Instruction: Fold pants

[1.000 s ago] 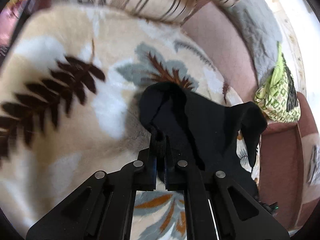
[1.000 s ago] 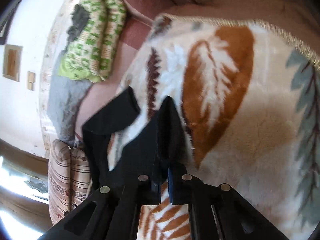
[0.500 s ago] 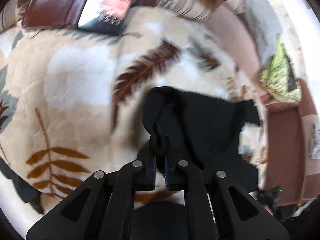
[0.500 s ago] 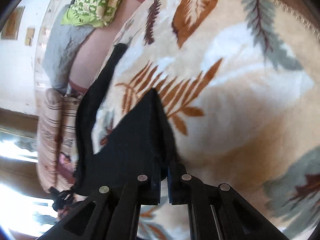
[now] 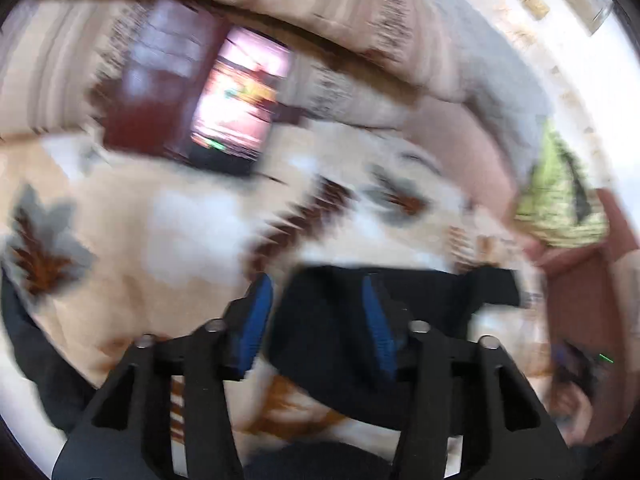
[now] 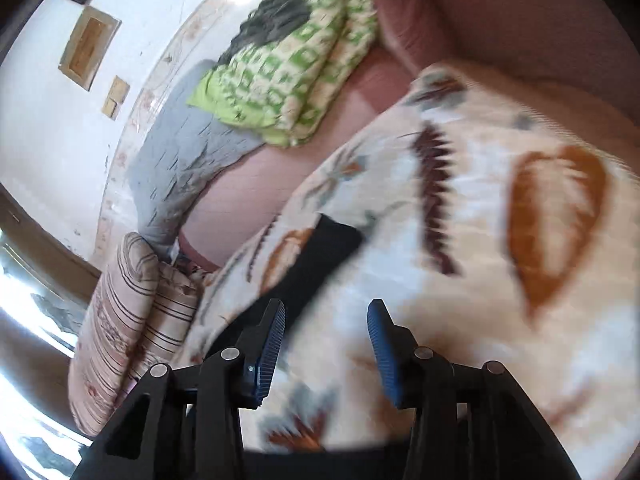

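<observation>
The black pants (image 5: pixel 420 296) lie in a flattened heap on the leaf-patterned fleece blanket (image 5: pixel 180 240). My left gripper (image 5: pixel 316 308) hovers over their near left end. Its jaws are opening, and the cloth below shows between the blue pads (image 5: pixel 256 320) without being pinched. In the right wrist view a strip of the pants (image 6: pixel 324 248) runs from the blanket (image 6: pixel 480 240) down behind the left finger. My right gripper (image 6: pixel 326 332) is also opening, with only blanket showing between its pads (image 6: pixel 380 344). Both views are motion-blurred.
A green patterned quilt (image 6: pixel 280 80) and a grey cloth (image 6: pixel 180 152) lie on the pink sofa beyond the blanket. A striped cushion (image 6: pixel 128 320) sits at the left. A brown leather item (image 5: pixel 148 92) and a colourful booklet (image 5: pixel 240 96) rest at the blanket's far edge.
Both grippers were shut on the black pants and have let go, their jaws now apart. The pants have dropped flat onto the blanket, and both views have swung and risen.
</observation>
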A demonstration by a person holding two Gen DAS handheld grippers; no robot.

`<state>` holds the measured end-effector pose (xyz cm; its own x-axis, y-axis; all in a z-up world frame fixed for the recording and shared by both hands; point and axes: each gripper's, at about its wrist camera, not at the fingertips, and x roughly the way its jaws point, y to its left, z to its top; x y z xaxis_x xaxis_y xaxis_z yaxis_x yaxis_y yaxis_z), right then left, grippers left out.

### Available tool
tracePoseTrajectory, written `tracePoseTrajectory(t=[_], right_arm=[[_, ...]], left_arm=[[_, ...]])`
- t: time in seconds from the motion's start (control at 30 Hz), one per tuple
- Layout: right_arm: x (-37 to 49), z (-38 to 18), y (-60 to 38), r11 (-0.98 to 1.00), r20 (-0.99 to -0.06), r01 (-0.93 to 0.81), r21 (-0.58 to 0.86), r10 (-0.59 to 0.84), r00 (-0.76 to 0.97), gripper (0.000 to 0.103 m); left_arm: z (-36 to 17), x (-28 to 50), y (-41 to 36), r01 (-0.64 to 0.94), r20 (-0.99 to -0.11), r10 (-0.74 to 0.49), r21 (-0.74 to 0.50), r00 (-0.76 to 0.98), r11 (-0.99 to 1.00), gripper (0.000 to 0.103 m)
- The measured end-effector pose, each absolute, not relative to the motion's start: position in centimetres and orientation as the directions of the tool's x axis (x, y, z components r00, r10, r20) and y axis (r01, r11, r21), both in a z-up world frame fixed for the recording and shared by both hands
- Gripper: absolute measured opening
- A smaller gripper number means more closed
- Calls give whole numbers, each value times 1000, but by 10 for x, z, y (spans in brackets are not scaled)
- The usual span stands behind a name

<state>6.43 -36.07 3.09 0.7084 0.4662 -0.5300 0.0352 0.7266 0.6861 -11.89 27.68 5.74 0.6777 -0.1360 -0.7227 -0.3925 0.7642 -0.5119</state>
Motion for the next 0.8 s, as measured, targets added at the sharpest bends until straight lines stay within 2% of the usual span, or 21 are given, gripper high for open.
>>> tracePoseTrajectory(t=[0.1,0.27,0.43,0.57,0.8], right_arm=[[126,20,-342,701,-582,67,710,530,617,42],[172,-3,-326,716,-650,141,683,508,565,42],[168,-15,-321,670,-614,161,725,522,592,42],[149,-13,-314,644,-550,101,759,550,629,42],[139,0,-297,738,-581,19,674,515,630,42]], left_arm=[[50,-111,259,-317,-683,-346,-649,643,692,48],[13,-86,254,-404,-699,-499,-709,512,578,50],[-11,-71,246,-451,-697,-581,-716,419,534,51],[-22,-67,233,-468,-731,-579,-679,361,565,54],[-10,-93,236,-460,-727,-563,-685,392,564,54]])
